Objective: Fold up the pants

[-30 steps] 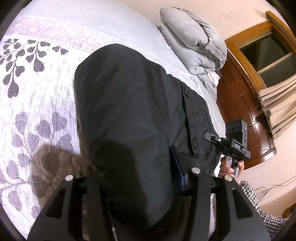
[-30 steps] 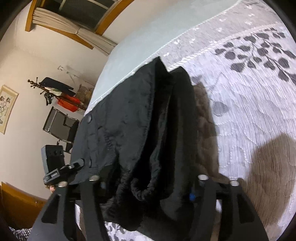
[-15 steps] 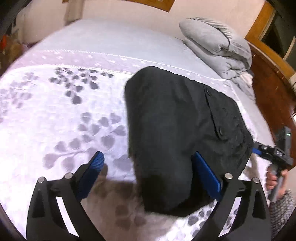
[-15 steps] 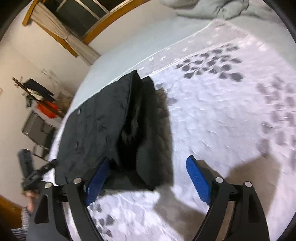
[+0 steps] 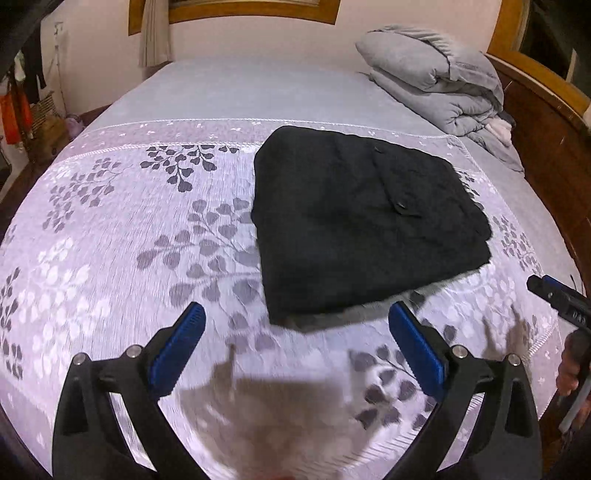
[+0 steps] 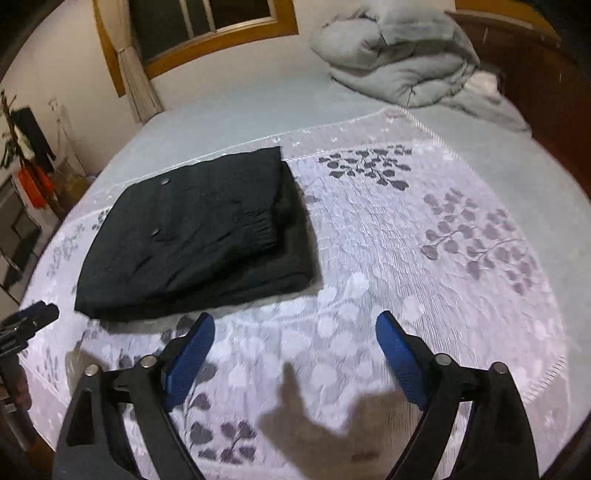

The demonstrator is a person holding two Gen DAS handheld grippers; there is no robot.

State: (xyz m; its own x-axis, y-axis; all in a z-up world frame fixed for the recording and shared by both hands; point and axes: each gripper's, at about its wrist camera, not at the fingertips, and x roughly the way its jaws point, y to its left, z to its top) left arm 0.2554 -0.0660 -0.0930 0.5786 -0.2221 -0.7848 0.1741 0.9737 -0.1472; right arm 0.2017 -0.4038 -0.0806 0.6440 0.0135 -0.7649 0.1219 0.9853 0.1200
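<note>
The black pants (image 5: pixel 365 221) lie folded into a flat rectangular bundle on the leaf-patterned bedspread (image 5: pixel 129 229); a buttoned pocket faces up. In the right wrist view the pants (image 6: pixel 199 236) show an elastic cuff on top. My left gripper (image 5: pixel 295 328) is open and empty, raised above the bed just short of the pants' near edge. My right gripper (image 6: pixel 295 332) is open and empty, above the bedspread (image 6: pixel 424 258) to the right of the bundle. Each gripper shows at the edge of the other's view: the right gripper (image 5: pixel 554 299) and the left gripper (image 6: pixel 26 325).
A folded grey duvet (image 5: pixel 436 85) lies at the far right of the bed against the wooden headboard (image 5: pixel 546 110). A window with curtains (image 6: pixel 207 22) is behind. A clothes rack and clutter (image 6: pixel 26 155) stand left of the bed.
Both grippers opened and let go of the pants, then pulled back and up. The pants now lie folded flat on the bed.
</note>
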